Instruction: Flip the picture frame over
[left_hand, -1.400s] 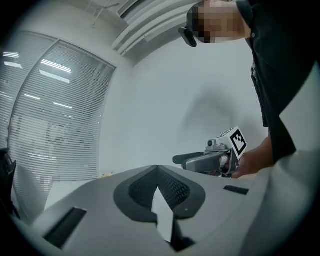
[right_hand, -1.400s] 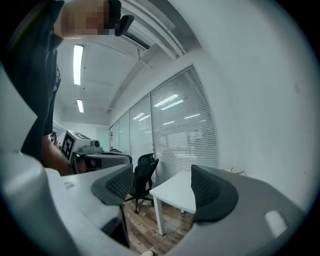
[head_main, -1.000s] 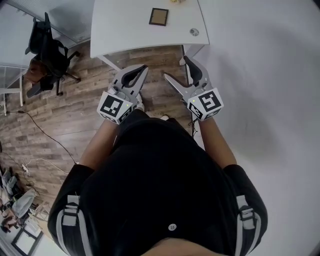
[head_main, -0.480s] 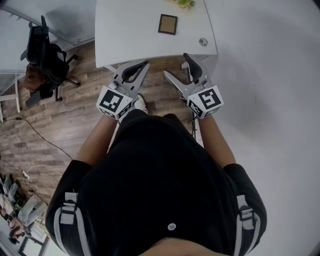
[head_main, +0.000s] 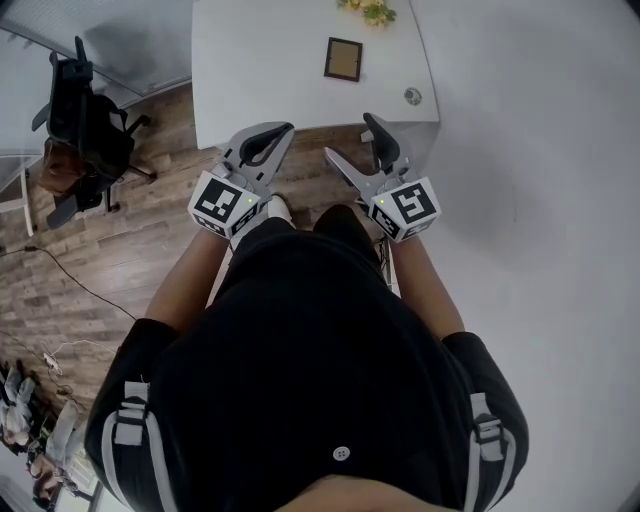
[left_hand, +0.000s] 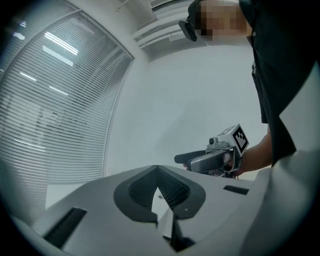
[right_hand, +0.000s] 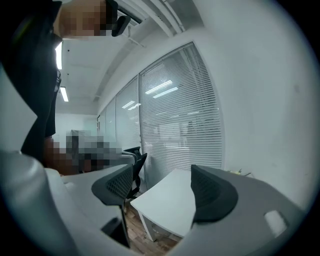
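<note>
In the head view a small dark picture frame (head_main: 343, 59) with a tan middle lies flat on the white table (head_main: 260, 70), towards its right end. Both grippers are held in front of the person's body, over the wooden floor just short of the table's near edge and apart from the frame. My left gripper (head_main: 286, 130) (left_hand: 158, 169) has its pads touching at the tip and holds nothing. My right gripper (head_main: 350, 138) (right_hand: 162, 187) stands open and empty, with the table (right_hand: 170, 200) showing between its jaws. The frame is not visible in either gripper view.
Yellow flowers (head_main: 368, 11) sit at the table's far edge, and a small round object (head_main: 413, 96) lies at its near right corner. A black office chair (head_main: 85, 105) (right_hand: 135, 160) stands left of the table. White wall to the right, window blinds (left_hand: 50, 110) behind.
The person has moved closer to the table, so the table and frame sit lower and nearer in the head view. Both grippers keep their poses and jaw states.
</note>
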